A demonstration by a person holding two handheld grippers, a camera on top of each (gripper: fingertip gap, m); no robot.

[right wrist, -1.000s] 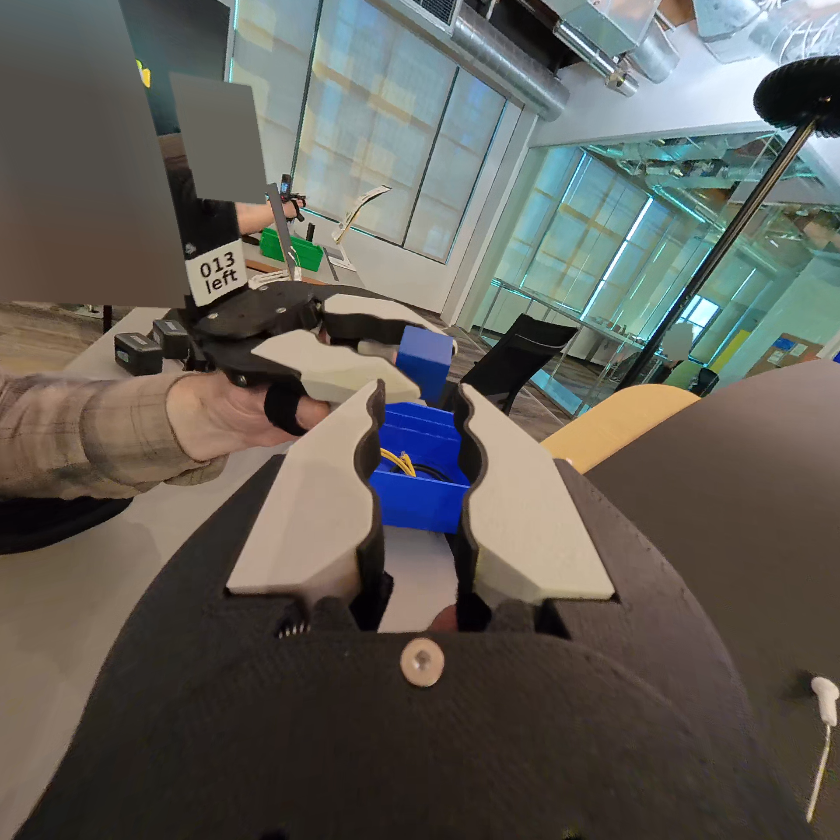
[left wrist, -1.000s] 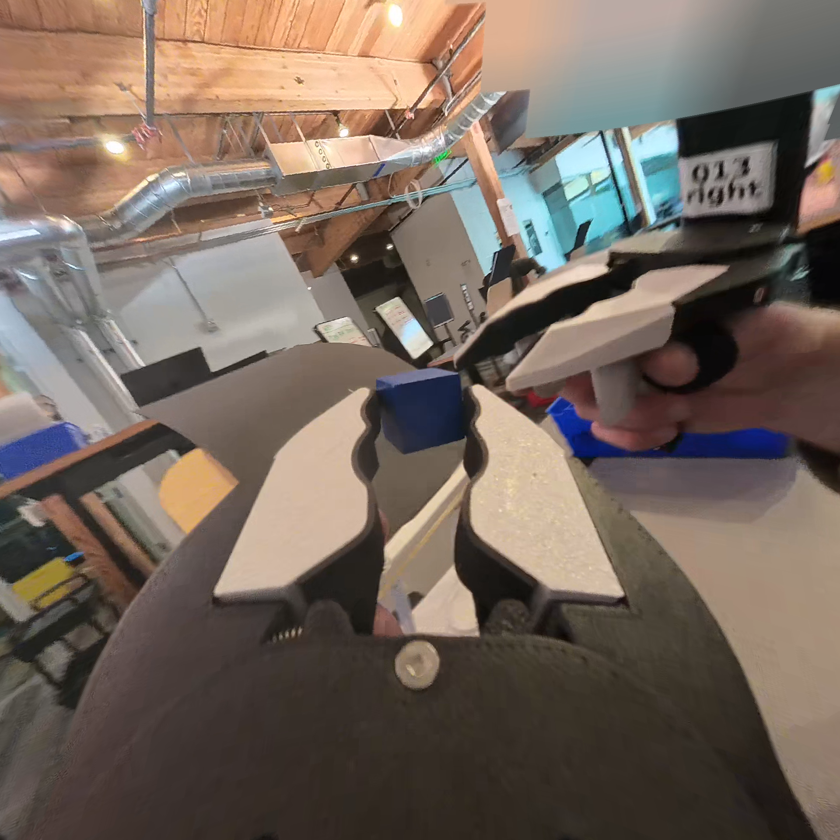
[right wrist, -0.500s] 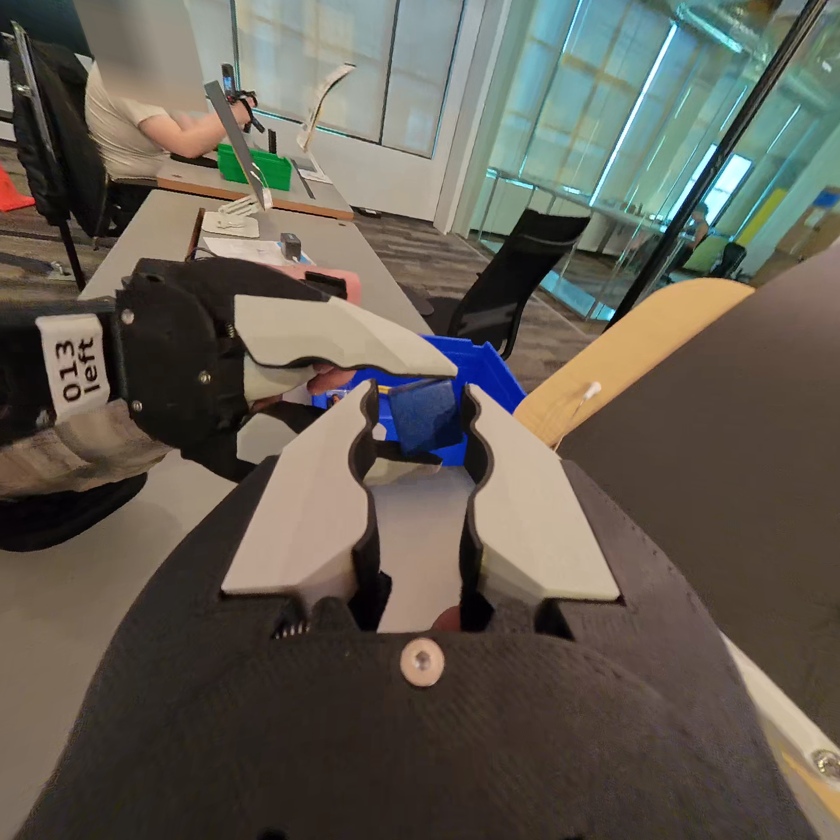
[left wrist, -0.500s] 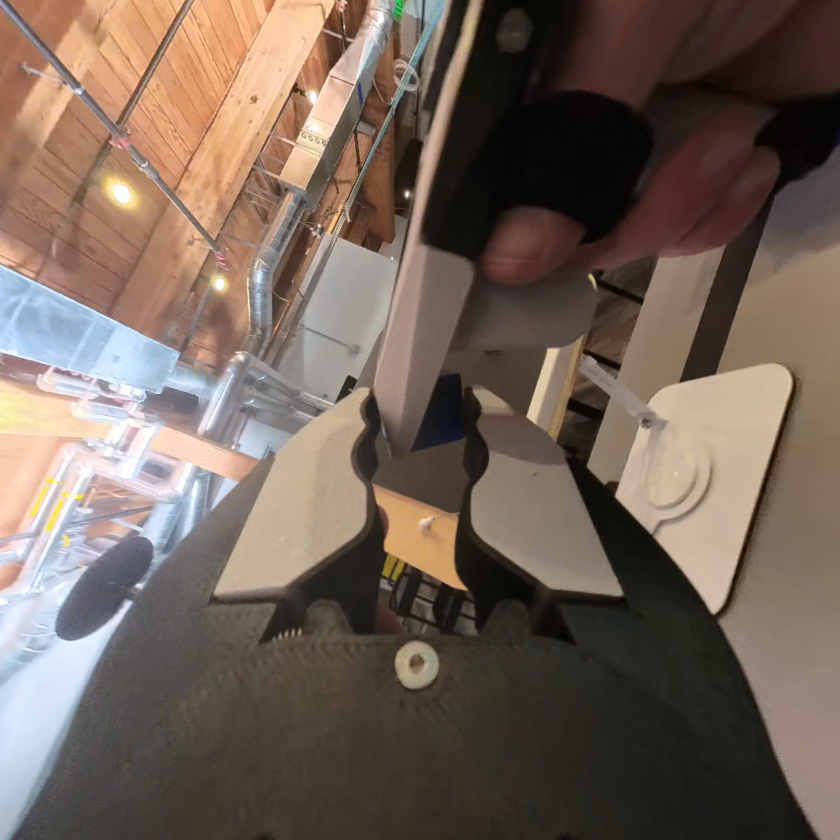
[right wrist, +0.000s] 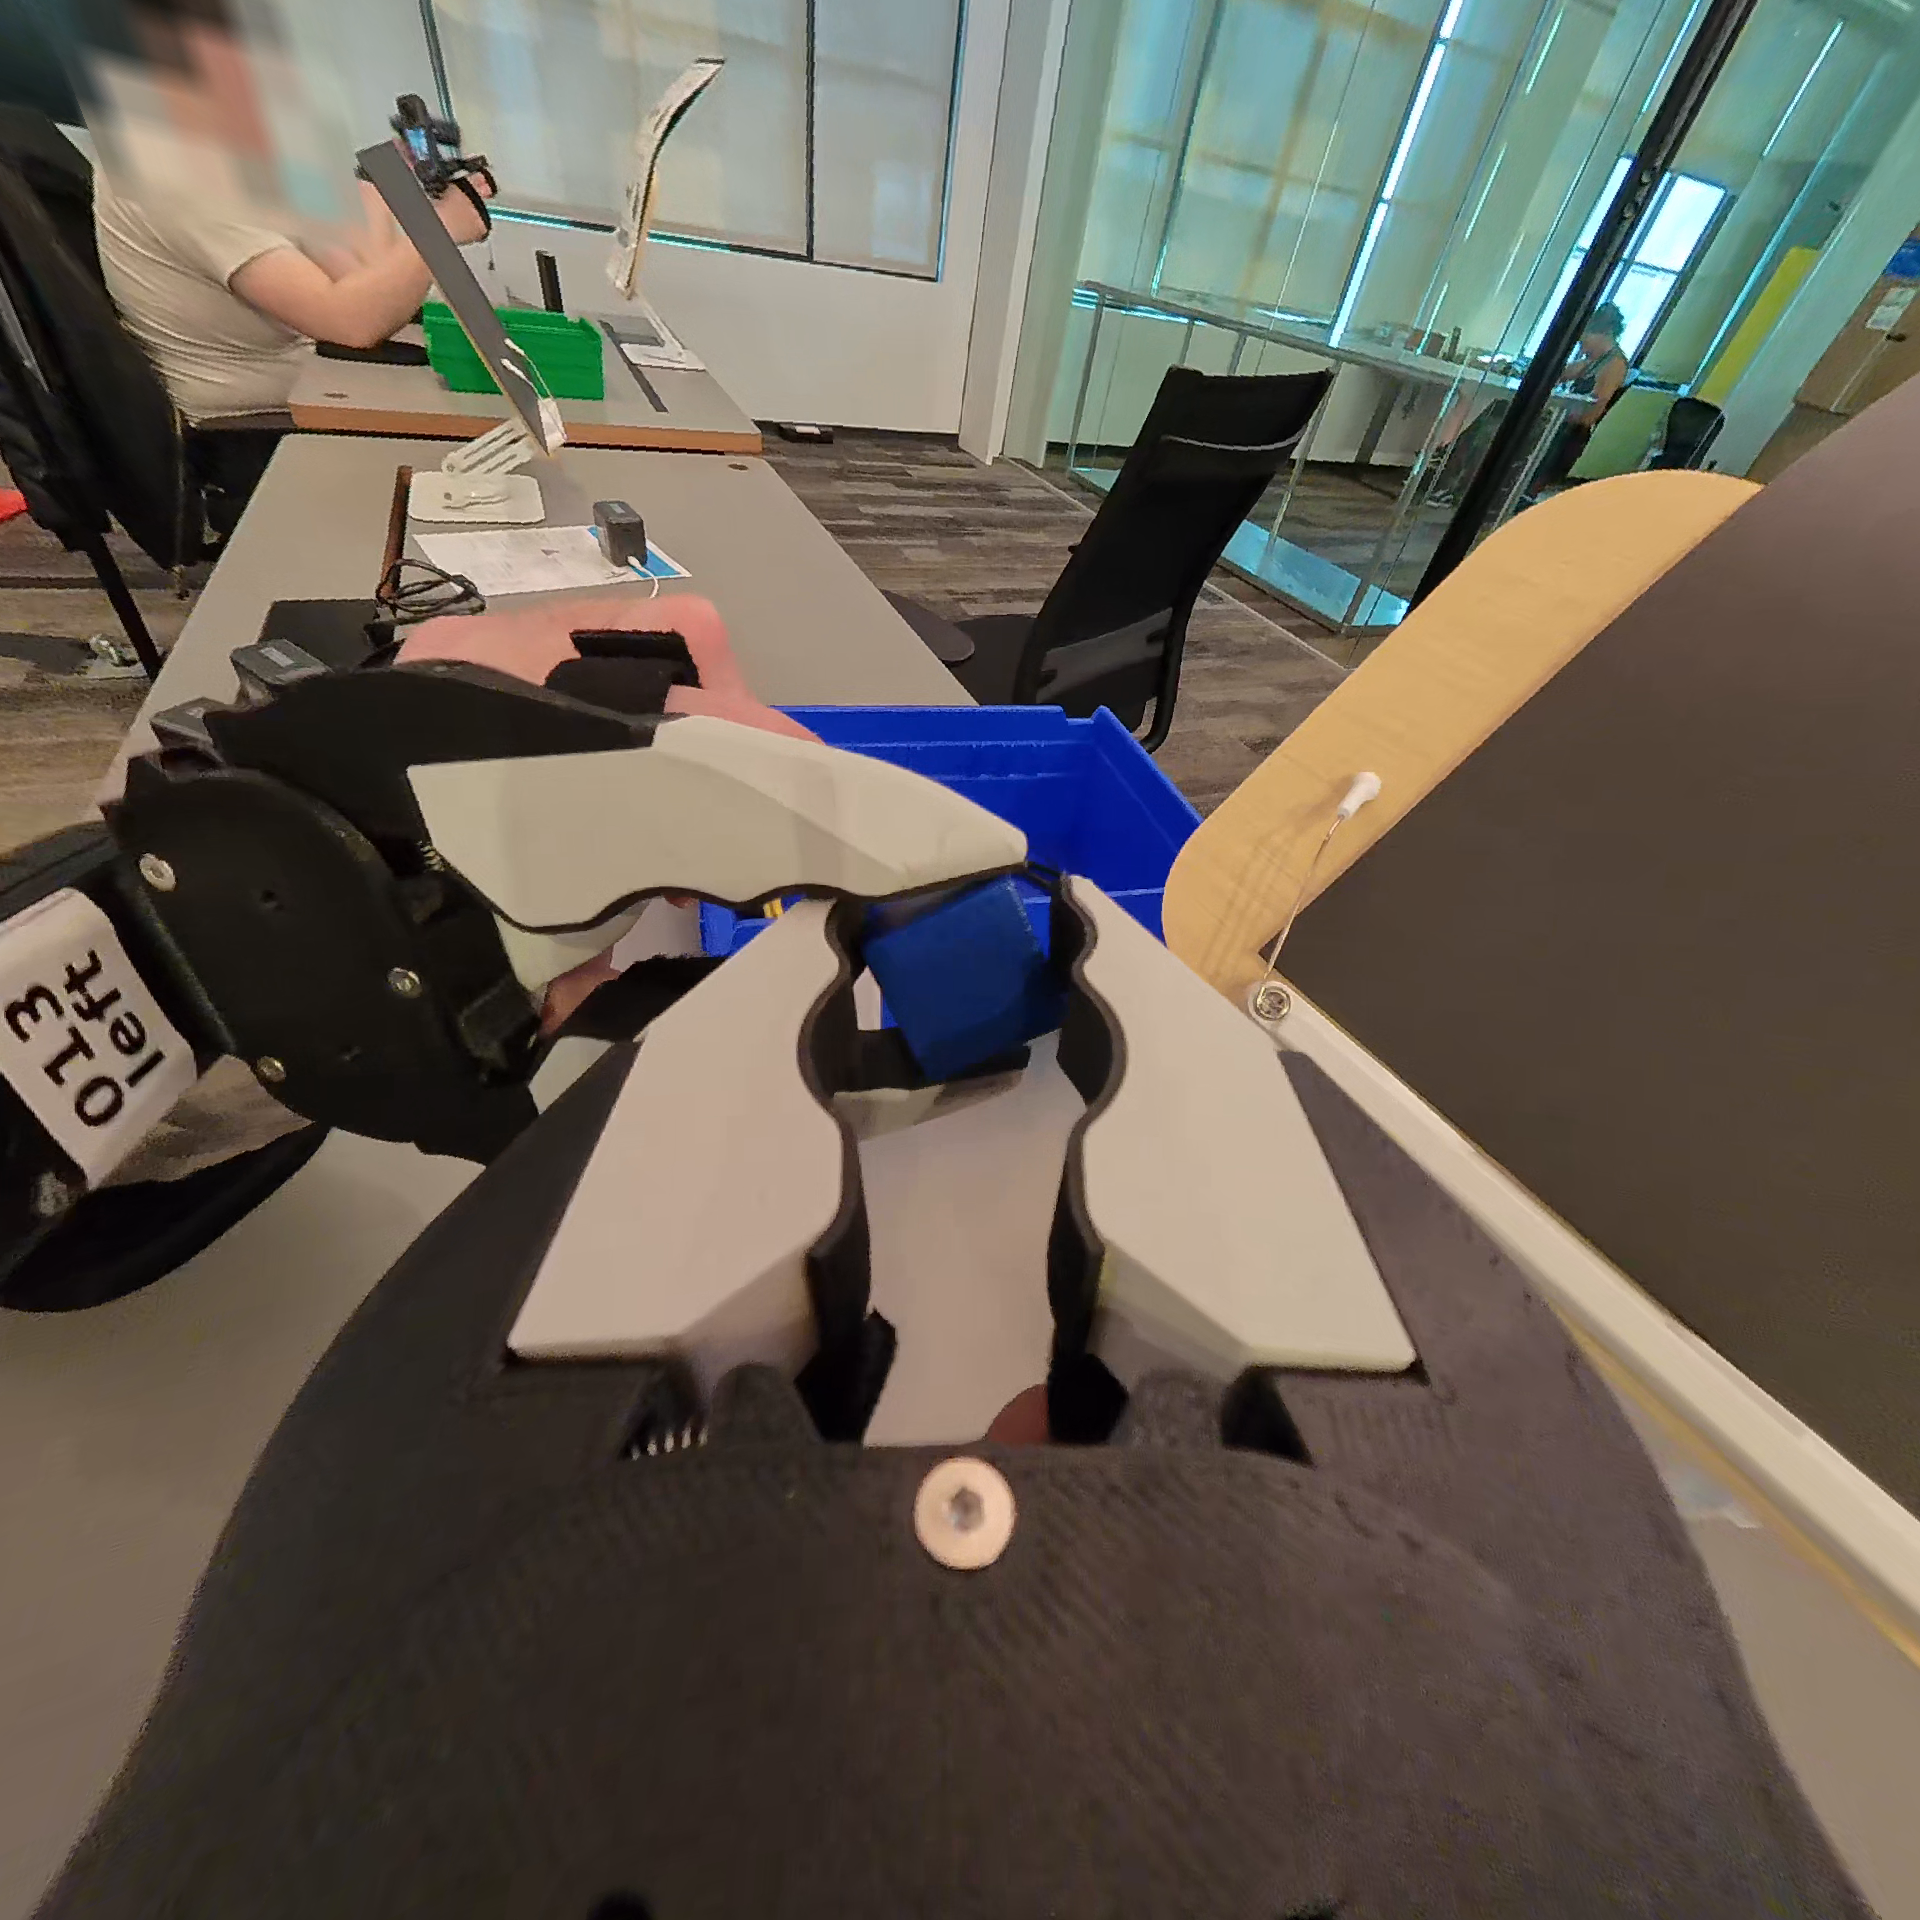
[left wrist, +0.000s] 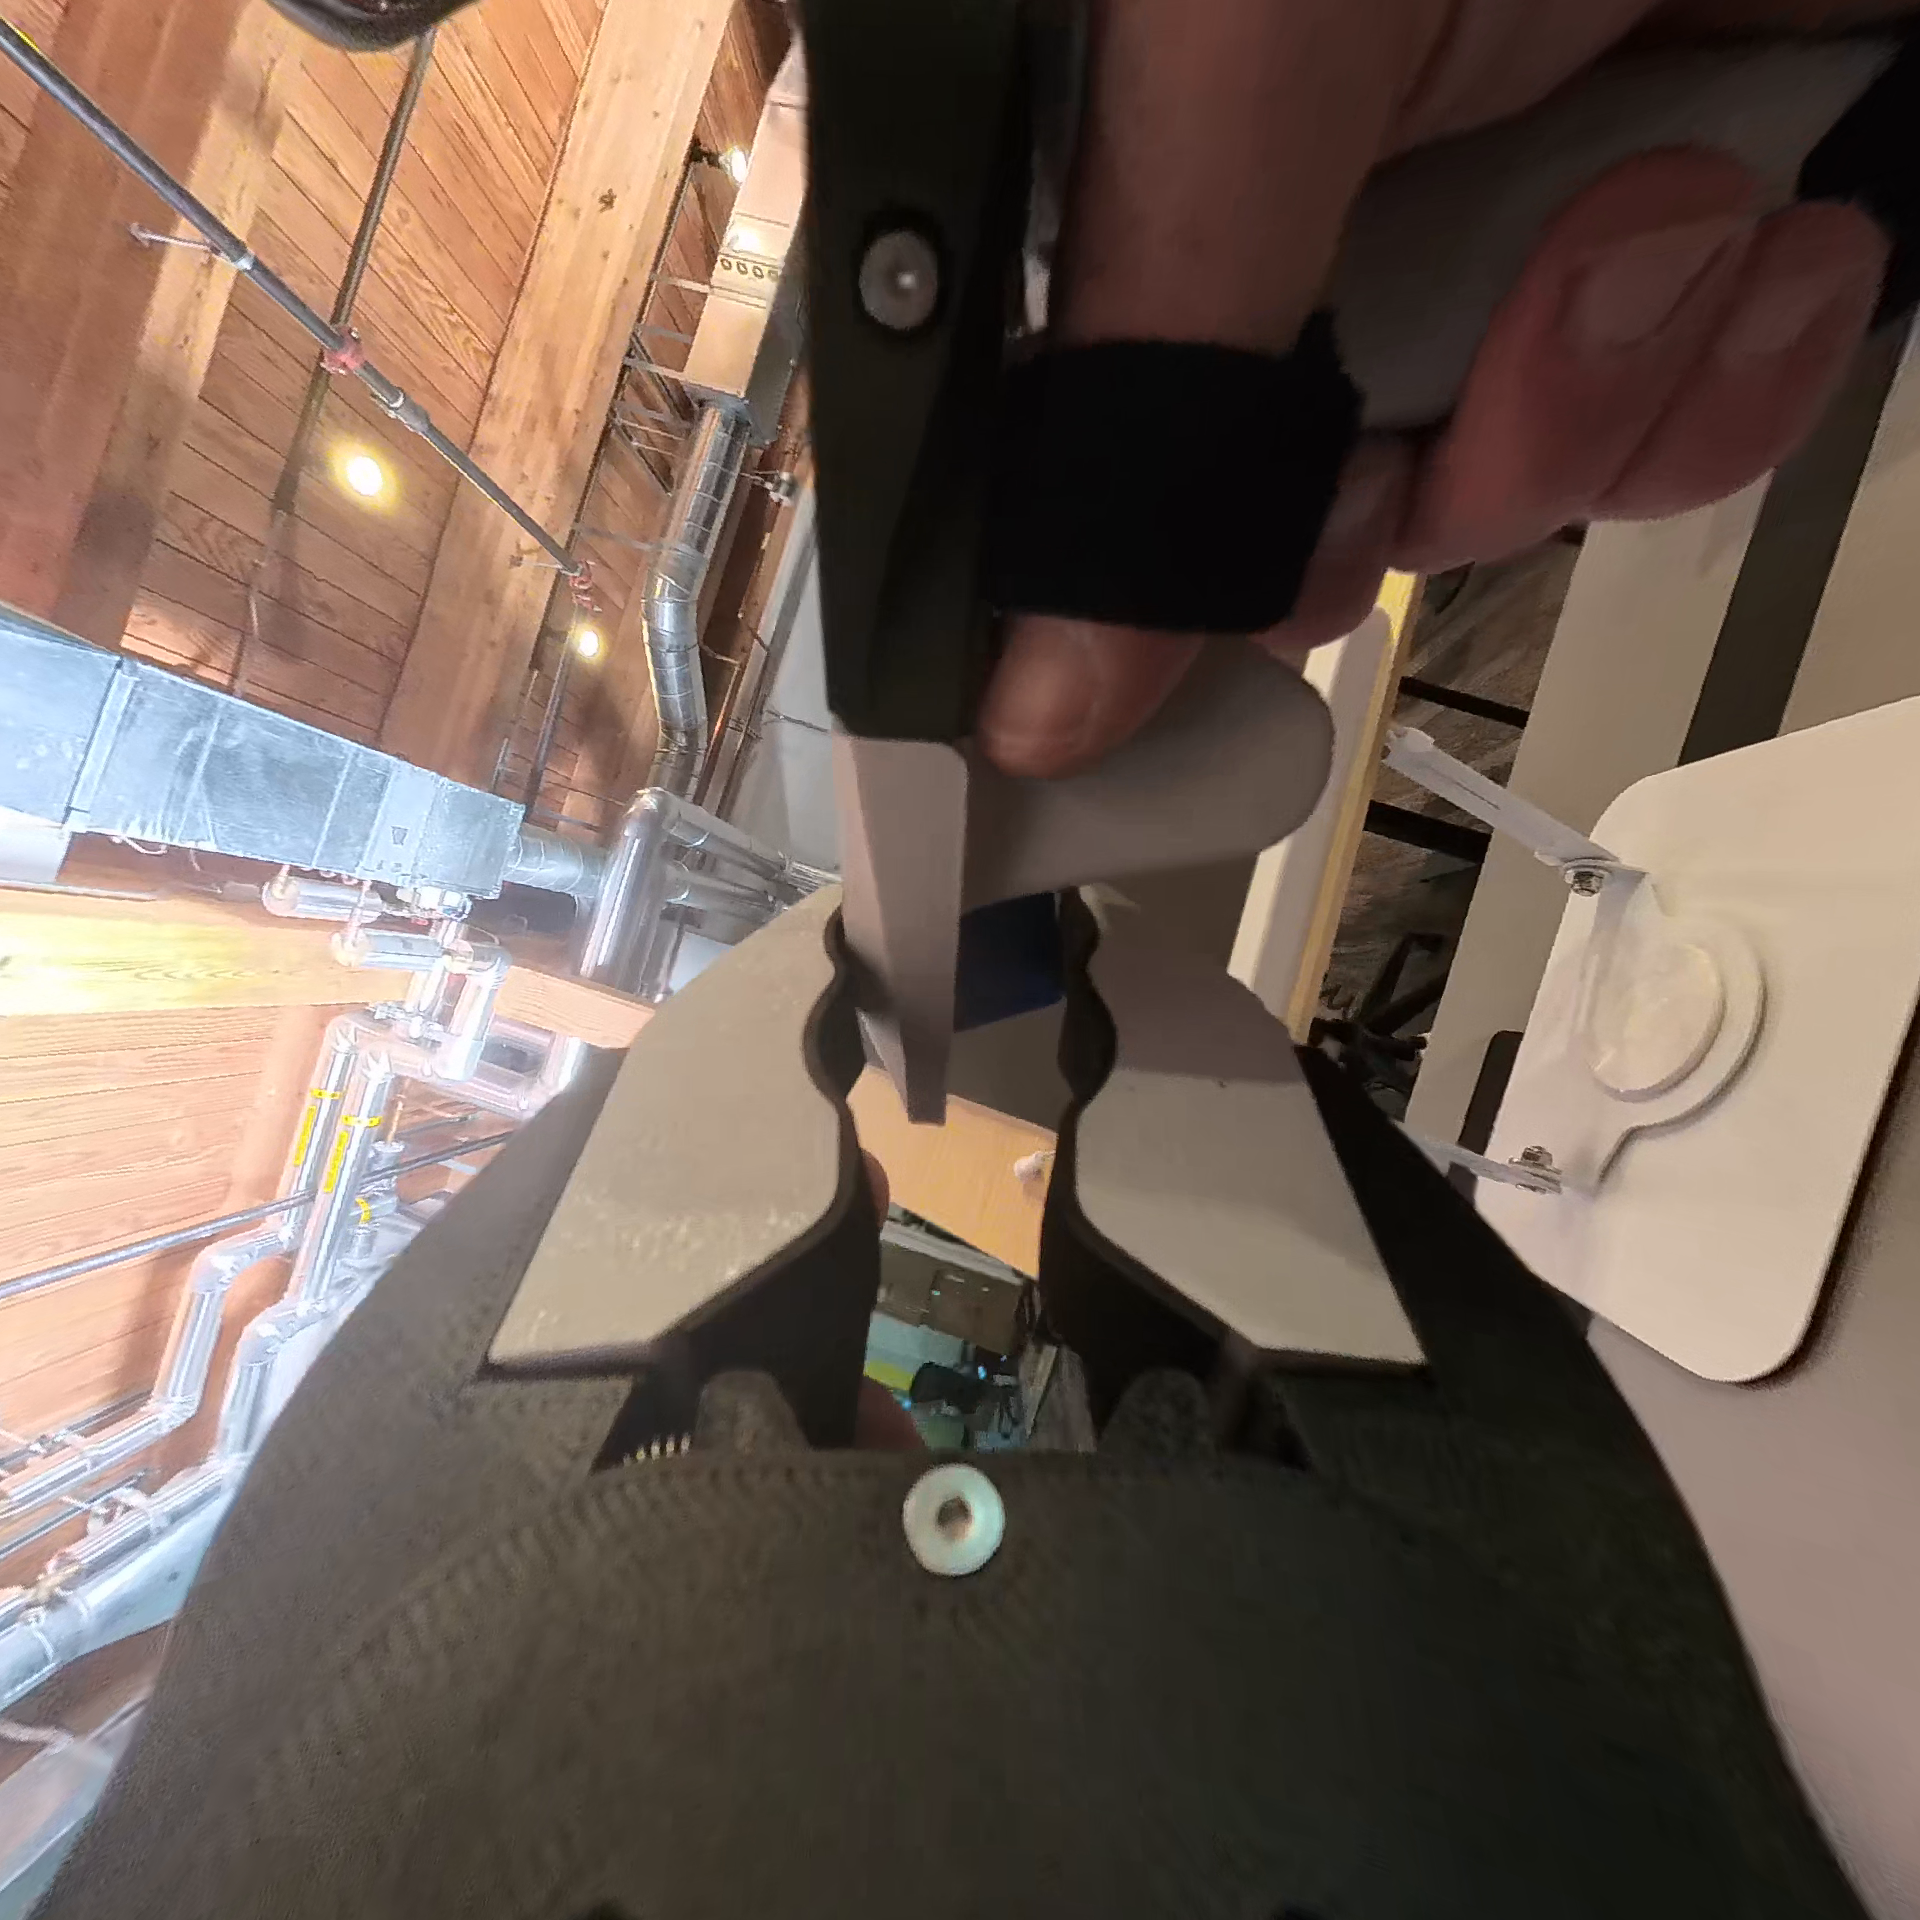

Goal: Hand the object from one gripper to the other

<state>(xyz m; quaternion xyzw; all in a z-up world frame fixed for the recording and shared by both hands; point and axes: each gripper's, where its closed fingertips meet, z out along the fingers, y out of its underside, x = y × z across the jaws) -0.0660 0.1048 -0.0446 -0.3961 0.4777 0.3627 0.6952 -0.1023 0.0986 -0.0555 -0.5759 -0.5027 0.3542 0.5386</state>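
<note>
While crossed, both hand-held grippers [right wrist: 951, 940] bracket the blue block [right wrist: 961, 982].

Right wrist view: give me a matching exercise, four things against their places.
Things:
1. block
2. blue bin
3. green bin
4. chair

Places:
A. on the far desk
B. in the left tongs
C. on the floor, beside the near desk
D. just behind the block

Pairs: 1-B, 2-D, 3-A, 4-C

Both grippers: black textured printed bodies, pale grey wavy-edged fingers [right wrist: 1195, 1143], silver centre screw [right wrist: 963, 1512]; left gripper [right wrist: 914, 997] carries white label.
</note>
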